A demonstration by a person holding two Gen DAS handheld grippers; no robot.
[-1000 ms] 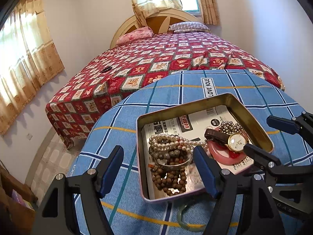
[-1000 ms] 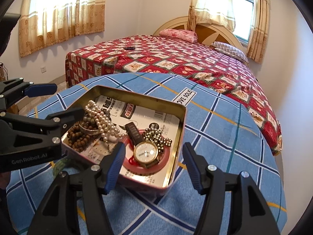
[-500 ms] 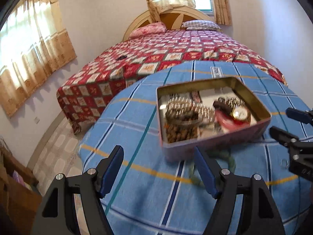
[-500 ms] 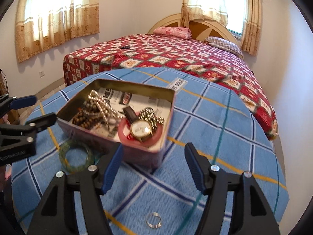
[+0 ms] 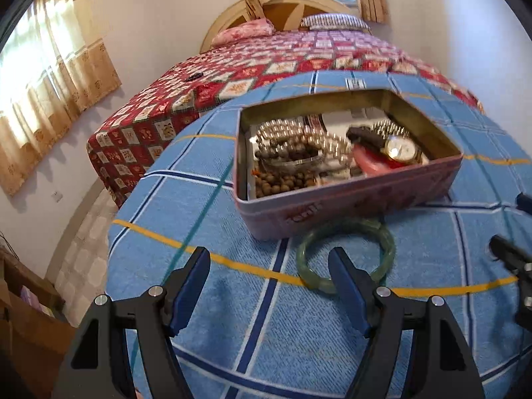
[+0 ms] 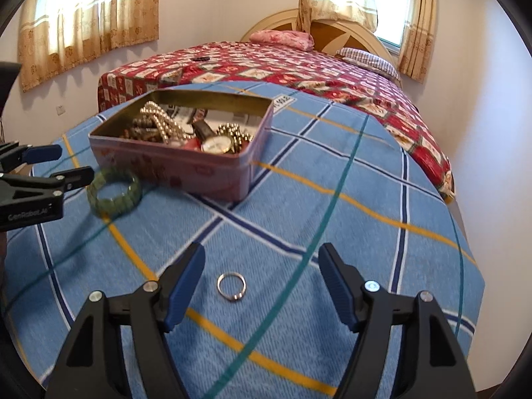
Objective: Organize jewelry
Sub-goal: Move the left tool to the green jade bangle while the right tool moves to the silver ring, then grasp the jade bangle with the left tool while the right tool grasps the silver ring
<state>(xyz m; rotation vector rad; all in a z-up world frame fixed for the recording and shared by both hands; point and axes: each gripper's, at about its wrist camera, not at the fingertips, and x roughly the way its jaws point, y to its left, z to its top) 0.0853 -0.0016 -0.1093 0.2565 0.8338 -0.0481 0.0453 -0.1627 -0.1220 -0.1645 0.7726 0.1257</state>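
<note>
Blue plaid cloth covers the desk (image 5: 232, 299) in my left wrist view, and my left gripper (image 5: 269, 282) hangs over it with its jaws spread wide, holding nothing. A green bangle (image 5: 345, 252) lies flat on the cloth; my gripper's right-hand finger (image 5: 345, 286) overlaps its near rim, though I cannot tell whether they touch. Just beyond the bangle, about touching it, stands the pink tin (image 5: 345, 196), open on top, with pearl beads (image 5: 299, 133), brown wooden beads (image 5: 282, 179) and a gold wristwatch (image 5: 400, 149) inside. My right gripper (image 5: 512, 232) shows at the right edge. A bed (image 5: 282, 66) with a red patterned cover stands behind the desk.

From my right wrist, my right gripper (image 6: 261, 282) is also spread wide and empty above the cloth. A small silver ring (image 6: 231, 286) lies flat between its fingers, nearer the left one and clear of both. Farther off sits the tin (image 6: 186, 169) with the watch (image 6: 217, 145) at its near corner, and the bangle (image 6: 114, 194) rests by its left end, just beside the tip of my left gripper (image 6: 63, 163).
</note>
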